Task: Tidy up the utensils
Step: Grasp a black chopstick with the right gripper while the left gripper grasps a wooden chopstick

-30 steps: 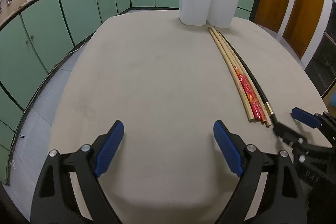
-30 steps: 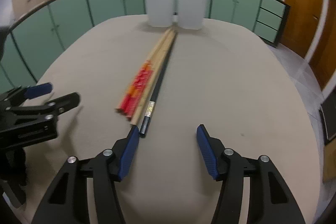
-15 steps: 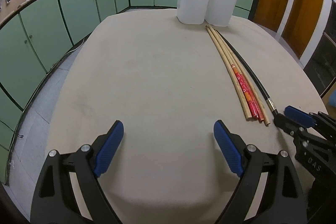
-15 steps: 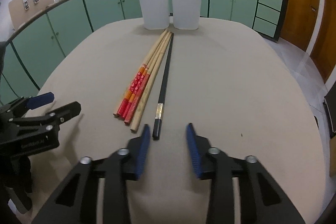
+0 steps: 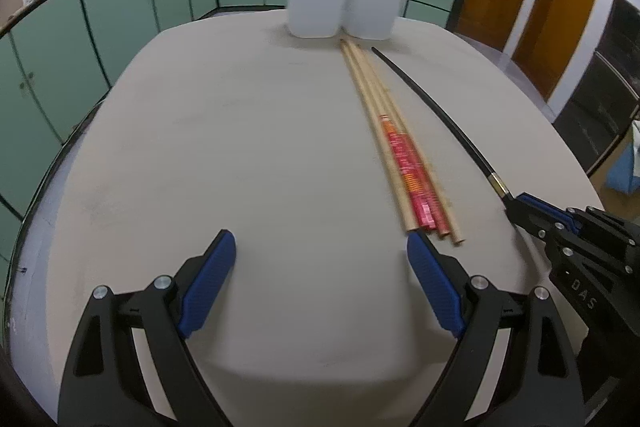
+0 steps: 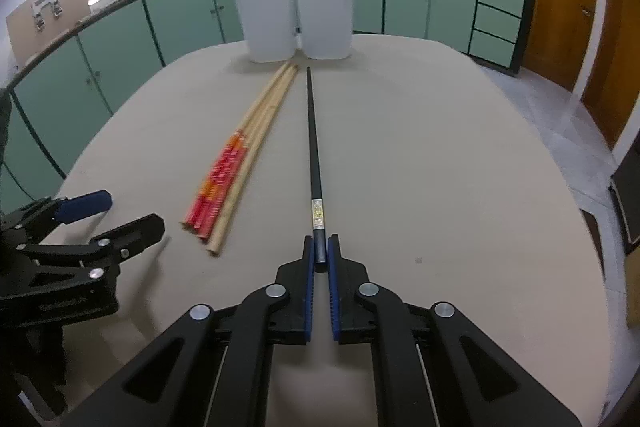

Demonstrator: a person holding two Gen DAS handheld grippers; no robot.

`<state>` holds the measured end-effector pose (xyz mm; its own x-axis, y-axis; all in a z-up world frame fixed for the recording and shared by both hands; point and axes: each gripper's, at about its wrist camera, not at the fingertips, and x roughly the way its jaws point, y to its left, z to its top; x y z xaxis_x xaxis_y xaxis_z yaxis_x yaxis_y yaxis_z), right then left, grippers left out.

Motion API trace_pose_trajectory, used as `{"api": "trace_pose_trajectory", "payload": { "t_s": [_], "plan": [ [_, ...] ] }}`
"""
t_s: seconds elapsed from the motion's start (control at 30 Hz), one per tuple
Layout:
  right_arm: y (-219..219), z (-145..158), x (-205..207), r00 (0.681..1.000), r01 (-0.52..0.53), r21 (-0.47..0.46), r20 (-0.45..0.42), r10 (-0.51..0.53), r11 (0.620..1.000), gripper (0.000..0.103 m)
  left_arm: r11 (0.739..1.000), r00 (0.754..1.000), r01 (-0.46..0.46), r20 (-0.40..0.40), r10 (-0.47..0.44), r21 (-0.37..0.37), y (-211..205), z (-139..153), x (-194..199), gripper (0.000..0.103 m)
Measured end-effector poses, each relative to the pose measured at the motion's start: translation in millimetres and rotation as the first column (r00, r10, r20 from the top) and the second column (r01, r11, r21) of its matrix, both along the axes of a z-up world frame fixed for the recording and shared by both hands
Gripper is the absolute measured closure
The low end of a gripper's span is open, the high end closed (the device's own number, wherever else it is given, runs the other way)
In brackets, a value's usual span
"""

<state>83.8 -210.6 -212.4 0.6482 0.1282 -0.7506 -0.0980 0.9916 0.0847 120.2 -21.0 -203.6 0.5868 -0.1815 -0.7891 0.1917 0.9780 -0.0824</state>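
1. Black chopstick (image 6: 313,151) — its thick end sits clamped between the blue pads (image 6: 308,281) of the right gripper (image 6: 319,259), whose jaws have just closed on it; the shaft runs across the beige table (image 6: 420,155) toward the white holders (image 6: 294,17).
2. Left gripper (image 5: 320,259) hovers spread wide, gripping nothing, just beside the ends of the wooden and red-patterned chopsticks (image 5: 404,155).
3. The black tip seems to rest on the table — hard to tell.
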Motion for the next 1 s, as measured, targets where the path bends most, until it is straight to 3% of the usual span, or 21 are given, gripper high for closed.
{"api": "trace_pose_trajectory", "payload": {
  "t_s": [0.47, 0.77, 1.0],
  "plan": [
    [-6.3, -2.5, 1.8, 1.000, 0.000, 0.033, -0.004, 0.000, 0.999, 0.096, 0.998, 1.000, -0.009, 0.000, 0.009, 0.066, -11.6, -4.4, 11.2, 0.018],
    [-5.7, -2.4, 1.4, 1.000, -0.001, 0.029, -0.005, 0.001, 1.000, 0.096, 0.997, 0.998, -0.059, -0.001, 0.059, 0.055, 9.3, -2.6, 5.9, 0.018],
    [-6.0, -3.0, 3.5, 1.000, -0.002, 0.037, -0.009, 0.002, 0.999, 0.095, 0.997, 0.998, -0.055, 0.001, 0.055, 0.062, 2.5, -2.7, 9.5, 0.020]
  ]
}}
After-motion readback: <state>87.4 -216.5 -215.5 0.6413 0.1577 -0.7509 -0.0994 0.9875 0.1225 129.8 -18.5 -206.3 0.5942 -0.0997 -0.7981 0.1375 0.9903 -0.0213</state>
